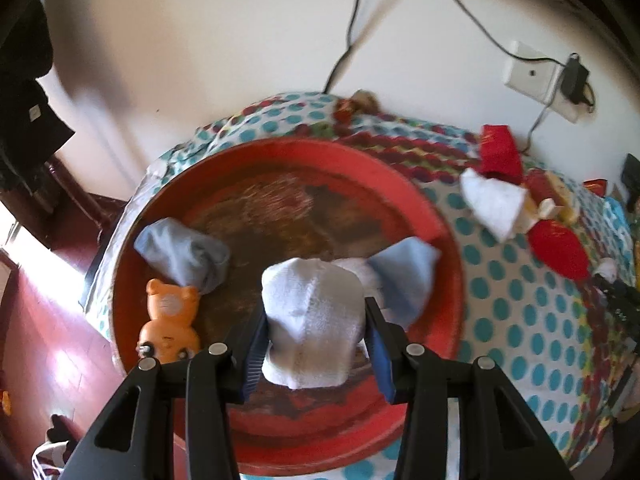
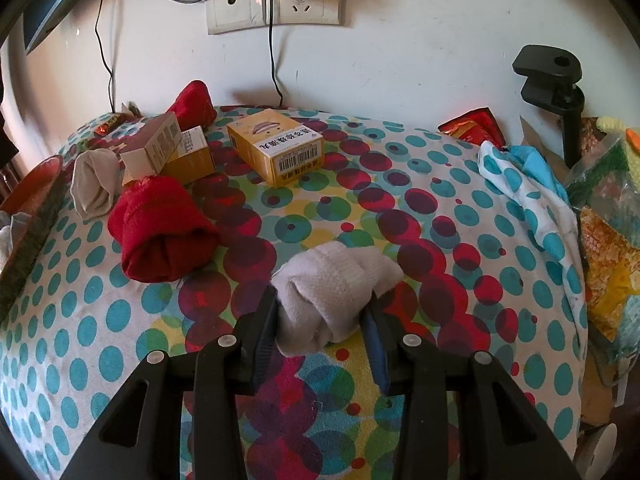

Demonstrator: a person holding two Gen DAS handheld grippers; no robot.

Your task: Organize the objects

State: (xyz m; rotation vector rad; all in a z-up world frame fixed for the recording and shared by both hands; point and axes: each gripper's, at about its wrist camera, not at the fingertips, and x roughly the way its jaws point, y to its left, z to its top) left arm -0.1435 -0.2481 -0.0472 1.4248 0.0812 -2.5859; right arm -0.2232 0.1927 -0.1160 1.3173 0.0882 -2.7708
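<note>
A dotted cloth [image 2: 460, 184] in teal, red and yellow covered the surface, set against a white wall [image 2: 420, 40] with a socket plate [image 2: 276, 8] and dangling cords. The left gripper [image 1: 316, 344] clasped a white sock roll [image 1: 316, 320] above the red tray [image 1: 404, 184] — the right gripper [image 2: 324, 328] pinched a grey sock roll [image 2: 332, 292] lying on the cloth.

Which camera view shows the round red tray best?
The left wrist view shows the red tray best: nearly its whole rim and worn inside are visible, with rolled socks and an orange toy in it. The right wrist view shows only a small piece of its rim at the left edge of the picture.
</note>
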